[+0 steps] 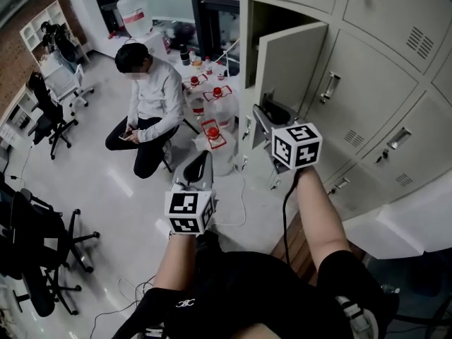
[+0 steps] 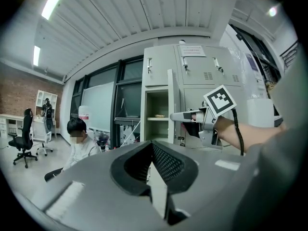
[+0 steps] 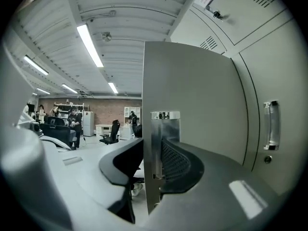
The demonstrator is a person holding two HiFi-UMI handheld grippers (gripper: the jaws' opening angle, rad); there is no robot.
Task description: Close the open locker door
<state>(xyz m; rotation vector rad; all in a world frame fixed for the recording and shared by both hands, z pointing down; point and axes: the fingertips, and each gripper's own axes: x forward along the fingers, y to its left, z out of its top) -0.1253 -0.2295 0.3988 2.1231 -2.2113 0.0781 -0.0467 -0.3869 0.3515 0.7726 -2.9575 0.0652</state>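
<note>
Pale glossy floor (image 1: 106, 182) fills the head view, with a seated person (image 1: 145, 104), water jugs (image 1: 215, 136) and office chairs (image 1: 42, 111) on it, and a bank of grey lockers (image 1: 381, 62) at the right. 1 locker door (image 1: 289, 66) stands swung out from its compartment. My right gripper (image 1: 268, 113) reaches to that door's lower free edge. My left gripper (image 1: 200, 162) hangs lower, well apart from the lockers.

In the left gripper view, the left gripper (image 2: 152, 146) has its 2 jaws pressed together with nothing between them. Beyond it I see the locker door (image 2: 170, 105) edge-on beside the open compartment (image 2: 156, 112), and the right gripper (image 2: 180, 115) meets its edge.

In the right gripper view, the right gripper (image 3: 153, 150) is clamped on the locker door (image 3: 197, 90), 1 jaw on each face, right at the free edge where a bright latch plate (image 3: 163, 129) sits. A neighbouring locker's handle (image 3: 272, 124) shows at the right.

I judge the door to be thin painted sheet metal: light, stiff, free-swinging on its hinges, and smooth enough for the pads to slide. The free edge by the latch is the best hold, since it lies farthest from the hinges and a small push there swings the door. The inner jaw risks being pinched against the frame, so I would let go just short of closure and press the outer face home.
</note>
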